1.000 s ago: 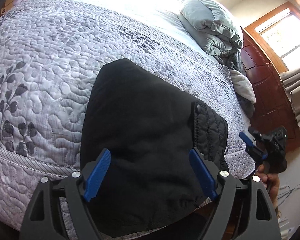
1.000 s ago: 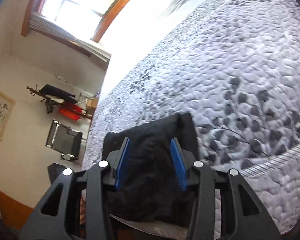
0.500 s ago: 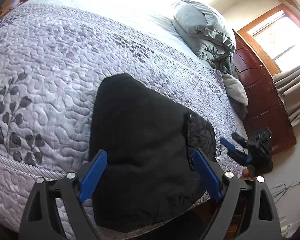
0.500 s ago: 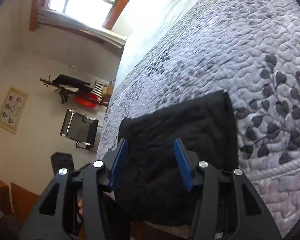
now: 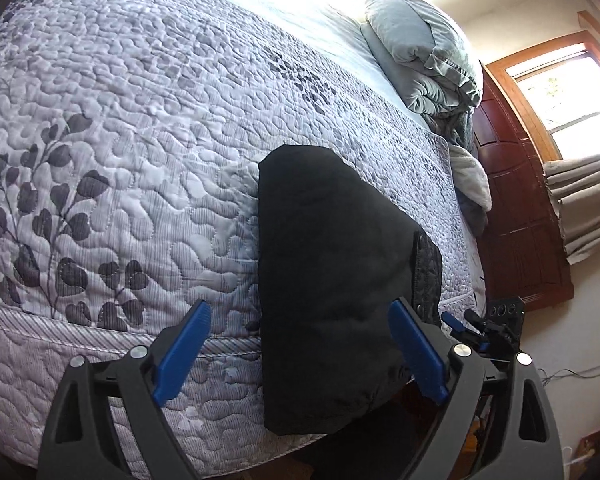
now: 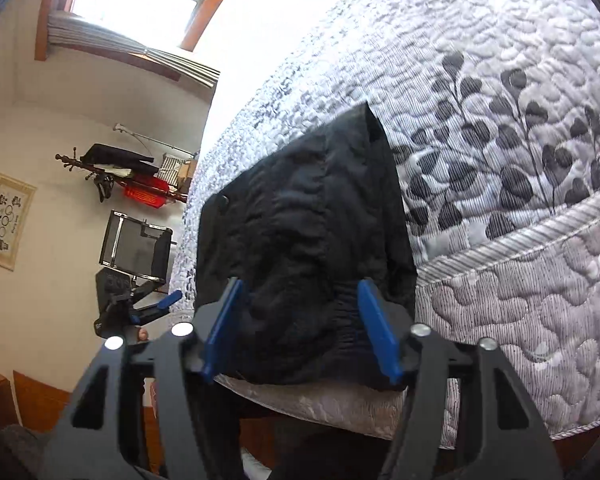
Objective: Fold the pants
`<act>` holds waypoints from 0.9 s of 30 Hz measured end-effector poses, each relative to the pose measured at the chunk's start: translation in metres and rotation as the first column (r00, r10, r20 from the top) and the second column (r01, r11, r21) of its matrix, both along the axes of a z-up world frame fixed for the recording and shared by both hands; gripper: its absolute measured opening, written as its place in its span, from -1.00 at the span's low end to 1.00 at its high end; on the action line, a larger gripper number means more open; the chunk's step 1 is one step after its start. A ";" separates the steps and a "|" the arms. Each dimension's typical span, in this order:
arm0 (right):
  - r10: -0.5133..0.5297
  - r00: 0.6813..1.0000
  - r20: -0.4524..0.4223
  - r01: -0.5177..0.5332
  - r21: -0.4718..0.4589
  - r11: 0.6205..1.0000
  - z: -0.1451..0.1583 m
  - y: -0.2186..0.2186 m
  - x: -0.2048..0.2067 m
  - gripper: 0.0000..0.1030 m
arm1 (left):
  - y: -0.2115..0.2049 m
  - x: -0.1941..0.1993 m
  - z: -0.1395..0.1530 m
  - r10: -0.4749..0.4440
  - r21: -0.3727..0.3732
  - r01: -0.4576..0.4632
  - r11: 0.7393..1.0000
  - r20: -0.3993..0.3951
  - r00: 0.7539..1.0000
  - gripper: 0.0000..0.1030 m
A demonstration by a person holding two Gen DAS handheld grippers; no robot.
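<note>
Black pants (image 5: 332, 280), folded into a compact bundle, lie on the quilted bed (image 5: 120, 140) at its near edge, the lower end draped over the side.

Left claw (image 5: 300, 356): jaws spread wide, nothing held; the bundle sits in the gap nearer the right-hand finger. Contact with that finger cannot be judged (fisheye edge).

Right claw (image 6: 300, 328): jaws open, about as wide as the bundle's draped end; blue pads flank it, no visible pinch.

Left view only: grey pillows (image 5: 424, 52) beyond the pants, a dark wooden headboard (image 5: 520, 220), and the right claw's tip beside the pants.

Right view only: a snap button (image 6: 223, 200) on the pants' far corner, a folding chair (image 6: 136, 244), a coat rack (image 6: 120, 168) and a wall picture (image 6: 6, 220).
</note>
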State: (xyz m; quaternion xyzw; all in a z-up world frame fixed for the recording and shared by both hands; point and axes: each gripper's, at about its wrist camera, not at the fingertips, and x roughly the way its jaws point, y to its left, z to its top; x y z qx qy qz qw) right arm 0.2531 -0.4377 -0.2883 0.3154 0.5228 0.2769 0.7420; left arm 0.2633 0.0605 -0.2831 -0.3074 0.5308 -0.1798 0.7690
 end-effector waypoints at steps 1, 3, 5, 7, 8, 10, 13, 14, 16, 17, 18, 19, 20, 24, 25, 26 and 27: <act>-0.009 1.000 0.008 0.009 0.013 1.000 0.006 -0.005 0.001 0.54 | 0.001 0.004 -0.002 -0.009 -0.016 0.009 1.000 -0.005 1.000 0.77; -0.029 0.999 -0.016 0.029 0.032 0.999 0.007 -0.016 0.008 0.85 | -0.002 0.013 -0.009 -0.045 -0.074 0.043 0.996 -0.024 0.999 0.78; -0.015 0.997 -0.074 0.017 0.024 1.000 0.000 -0.026 0.018 0.85 | -0.008 0.023 -0.018 -0.086 -0.130 0.079 0.988 -0.051 0.995 0.79; 0.023 0.989 -0.148 -0.015 0.050 0.999 -0.014 -0.034 0.027 0.85 | -0.015 0.033 -0.029 -0.131 -0.181 0.116 0.977 -0.074 0.989 0.83; 0.044 0.984 -0.174 -0.032 0.069 0.997 -0.022 -0.038 0.030 0.85 | -0.017 0.037 -0.035 -0.151 -0.196 0.132 0.972 -0.086 0.985 0.83; 0.083 0.969 -0.231 -0.064 0.086 0.994 -0.035 -0.042 0.038 0.85 | -0.022 0.045 -0.047 -0.175 -0.200 0.150 0.968 -0.110 0.978 0.83; 0.133 0.952 -0.275 -0.099 0.133 0.986 -0.045 -0.044 0.046 0.87 | -0.024 0.053 -0.057 -0.186 -0.213 0.158 0.964 -0.118 0.976 0.84; 0.145 0.951 -0.275 -0.112 0.132 0.985 -0.047 -0.045 0.051 0.88 | -0.024 0.056 -0.060 -0.191 -0.228 0.160 0.961 -0.121 0.974 0.84; 0.173 0.944 -0.282 -0.138 0.138 0.981 -0.051 -0.040 0.054 0.89 | -0.024 0.061 -0.068 -0.199 -0.251 0.163 0.954 -0.128 0.972 0.84; 0.184 0.940 -0.288 -0.150 0.135 0.979 -0.052 -0.034 0.057 0.89 | -0.026 0.064 -0.072 -0.201 -0.252 0.162 0.954 -0.137 0.970 0.84; 0.196 0.936 -0.294 -0.162 0.137 0.977 -0.056 -0.032 0.058 0.89 | -0.026 0.067 -0.077 -0.201 -0.251 0.159 0.955 -0.148 0.968 0.84; 0.205 0.932 -0.299 -0.169 0.143 0.975 -0.059 -0.026 0.061 0.89 | -0.027 0.069 -0.082 -0.204 -0.256 0.159 0.953 -0.158 0.966 0.84; 0.214 0.928 -0.303 -0.174 0.153 0.973 -0.062 -0.022 0.063 0.89 | -0.029 0.072 -0.085 -0.215 -0.273 0.165 0.948 -0.163 0.963 0.84; 0.236 0.922 -0.308 -0.189 0.175 0.966 -0.069 -0.007 0.066 0.92 | -0.035 0.081 -0.093 -0.263 -0.327 0.201 0.924 -0.160 0.951 0.88; 0.238 0.921 -0.308 -0.189 0.182 0.965 -0.071 -0.005 0.067 0.93 | -0.035 0.083 -0.096 -0.268 -0.340 0.199 0.919 -0.167 0.949 0.90; 0.239 0.921 -0.308 -0.186 0.191 0.964 -0.071 -0.003 0.068 0.94 | -0.036 0.084 -0.097 -0.275 -0.350 0.203 0.914 -0.170 0.946 0.92; 0.239 0.920 -0.310 -0.184 0.197 0.963 -0.072 -0.003 0.071 0.96 | -0.039 0.085 -0.097 -0.288 -0.358 0.214 0.909 -0.169 0.943 0.92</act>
